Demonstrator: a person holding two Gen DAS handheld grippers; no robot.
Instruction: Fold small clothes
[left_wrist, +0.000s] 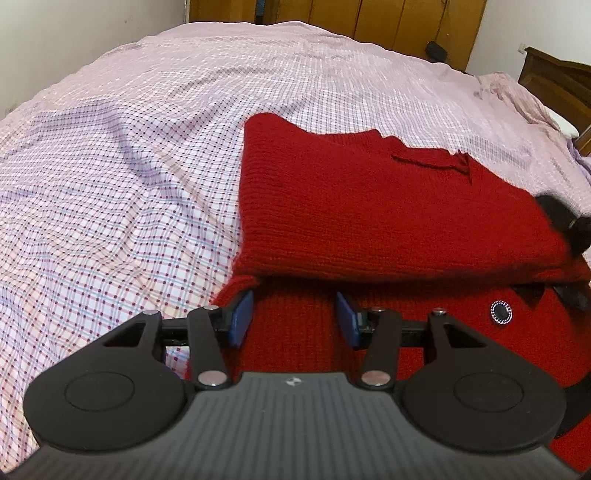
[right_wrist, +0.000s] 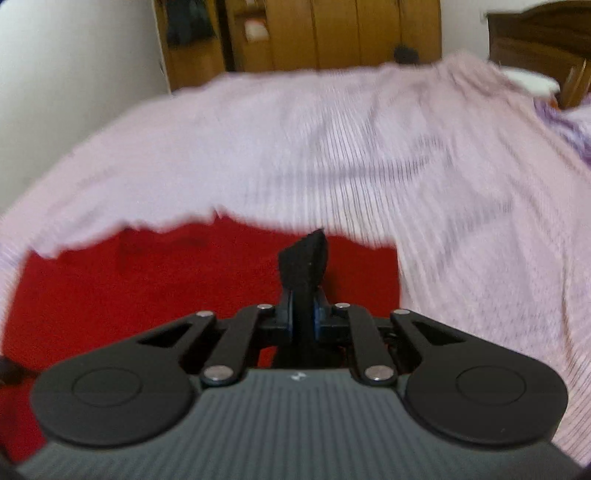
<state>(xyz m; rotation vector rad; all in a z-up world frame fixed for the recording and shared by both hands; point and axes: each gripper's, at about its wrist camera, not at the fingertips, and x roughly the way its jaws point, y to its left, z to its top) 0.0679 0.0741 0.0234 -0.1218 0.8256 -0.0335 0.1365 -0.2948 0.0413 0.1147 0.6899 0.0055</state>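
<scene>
- Two wrist views look over one red knitted sweater (left_wrist: 388, 206) lying on a bed under a pink checked sheet (left_wrist: 122, 177).
- From the left wrist, the sweater lies partly folded, its upper layer doubled over the lower one, where a round dark button (left_wrist: 501, 313) shows just below the fold.
- Over that lower layer, near the fold's edge, the left gripper (left_wrist: 293, 317) has its blue pads (left_wrist: 241, 317) standing apart, with red knit seen between them; whether they press it I cannot tell.
- From the right wrist, blurred, the sweater (right_wrist: 147, 288) fills the near left.
- Above its near edge, the right gripper (right_wrist: 302, 314) is clamped together on a black piece of fabric (right_wrist: 304, 266) sticking up between its fingers.
- Beyond the sweater stands a wooden wardrobe (right_wrist: 332, 33).
</scene>
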